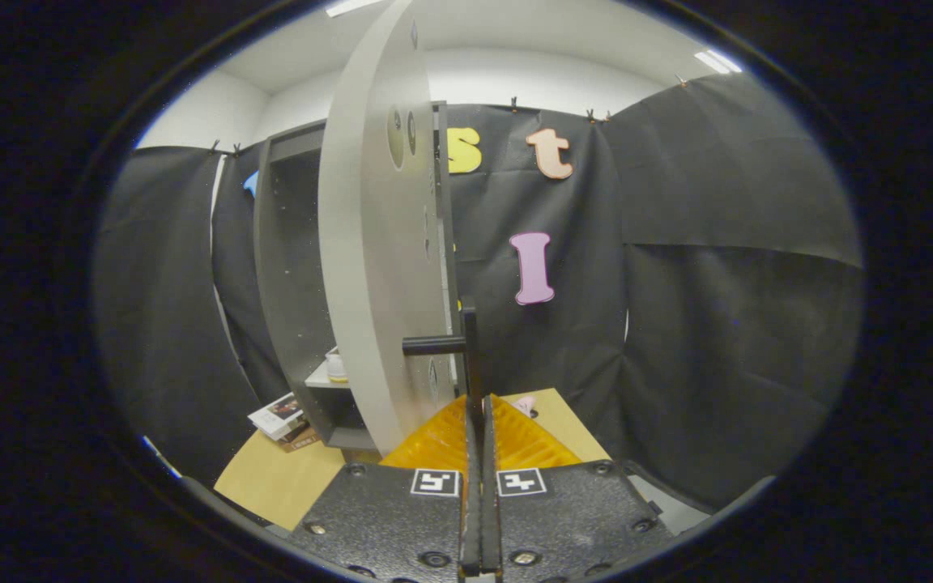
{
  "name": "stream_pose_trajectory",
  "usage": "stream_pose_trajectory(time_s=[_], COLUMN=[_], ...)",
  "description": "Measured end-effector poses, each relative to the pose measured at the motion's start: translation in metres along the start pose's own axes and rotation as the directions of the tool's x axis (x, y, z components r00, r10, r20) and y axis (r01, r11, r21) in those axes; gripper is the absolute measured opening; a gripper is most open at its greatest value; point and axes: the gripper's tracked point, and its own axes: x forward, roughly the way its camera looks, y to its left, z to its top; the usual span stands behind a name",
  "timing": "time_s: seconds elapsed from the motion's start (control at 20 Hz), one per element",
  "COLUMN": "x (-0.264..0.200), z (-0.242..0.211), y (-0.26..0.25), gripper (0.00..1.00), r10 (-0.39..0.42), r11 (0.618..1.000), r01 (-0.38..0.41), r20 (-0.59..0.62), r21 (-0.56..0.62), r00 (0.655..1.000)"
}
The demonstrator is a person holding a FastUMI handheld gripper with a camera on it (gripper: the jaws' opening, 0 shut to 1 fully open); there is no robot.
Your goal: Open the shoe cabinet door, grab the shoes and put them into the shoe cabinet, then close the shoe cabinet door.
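Note:
The grey shoe cabinet (292, 267) stands ahead and to the left, its dark inside exposed. Its pale door (369, 267) is swung out towards me and I see it nearly edge-on. A black bar handle (466, 344) sticks out from the door's face. My gripper (480, 402) is shut on the lower part of that handle, and the bar runs down between the two fingers. A light-coloured shoe (336, 366) sits on a shelf inside the cabinet, partly hidden by the door. A small pink object (525, 403) lies on the table just beyond the fingers; I cannot tell what it is.
The cabinet stands on a tan tabletop (272, 478). A small stack of printed boxes or booklets (282, 419) lies on it at the cabinet's lower left corner. Black cloth walls close in the booth on all sides.

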Motion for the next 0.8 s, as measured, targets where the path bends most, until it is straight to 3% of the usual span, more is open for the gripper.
stream_pose_trajectory(time_s=[0.2,0.4,0.5,0.8], x=[-0.002,-0.028,-0.046,-0.082], z=[-0.001,0.006,0.01,-0.022], y=[-0.007,-0.025,-0.021,0.017], gripper=[0.04,0.06,0.04,0.15], r10=[0.007,-0.067,-0.061,-0.019], r11=[1.0,0.998,0.997,0.996], r01=[-0.007,0.067,0.063,0.021], r20=[-0.006,0.025,0.057,0.024], r21=[-0.001,-0.007,-0.034,-0.091], r00=[1.0,0.997,0.997,1.0])
